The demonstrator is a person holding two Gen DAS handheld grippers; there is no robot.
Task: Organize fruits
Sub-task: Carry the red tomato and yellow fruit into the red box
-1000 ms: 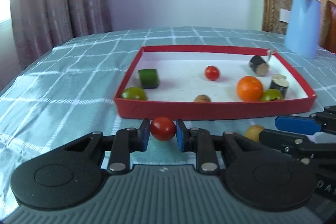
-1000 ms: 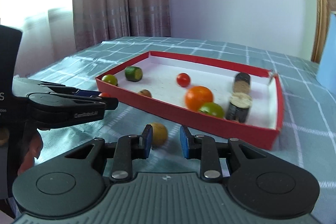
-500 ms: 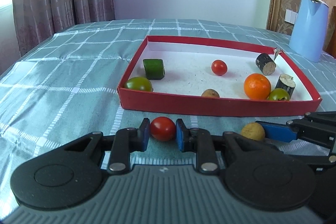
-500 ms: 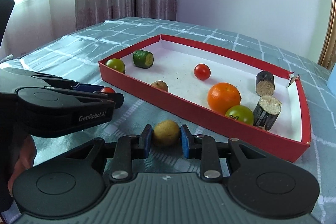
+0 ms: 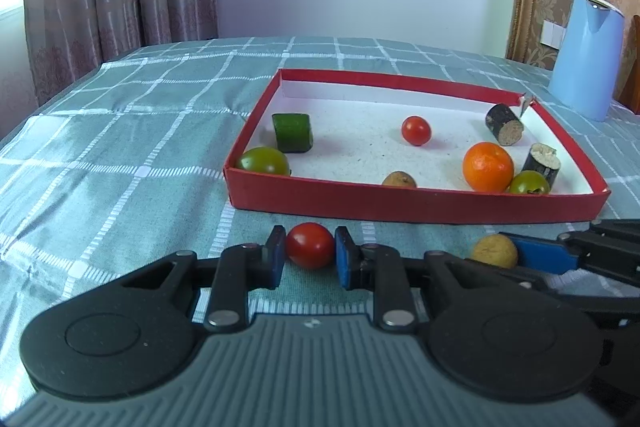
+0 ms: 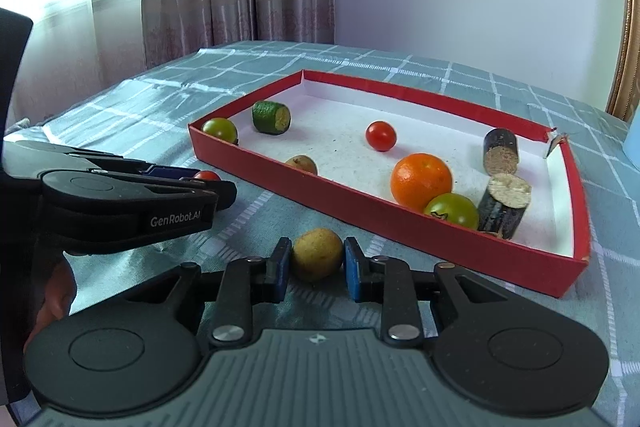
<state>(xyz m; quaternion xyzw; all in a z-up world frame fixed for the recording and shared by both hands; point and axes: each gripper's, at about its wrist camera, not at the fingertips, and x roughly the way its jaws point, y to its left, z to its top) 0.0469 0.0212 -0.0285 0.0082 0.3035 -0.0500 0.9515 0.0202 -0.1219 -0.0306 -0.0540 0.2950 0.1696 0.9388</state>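
The left gripper (image 5: 310,254) is clenched on a small red tomato (image 5: 310,245); its two blue pads press the tomato from both sides, just in front of the near wall of the red tray (image 5: 400,201). The right gripper (image 6: 316,265) is closed in the same way on a small yellow-brown fruit (image 6: 317,259), also outside the tray, near its long front wall. The two grippers are side by side above the green checked tablecloth (image 5: 120,155). Whether the two fruits touch the cloth or are lifted a little, I cannot tell.

Inside the tray lie a green tomato (image 5: 264,161) in the near left corner, a green cucumber piece (image 5: 292,133) behind it, another red tomato (image 5: 416,130) in the middle, and a brown fruit (image 5: 399,180) against the near wall. On the right side an orange (image 5: 488,167) touches a second green tomato (image 5: 529,183), with two dark cylinder pieces (image 5: 505,119) near them. A light blue kettle (image 5: 586,55) stands behind the tray.
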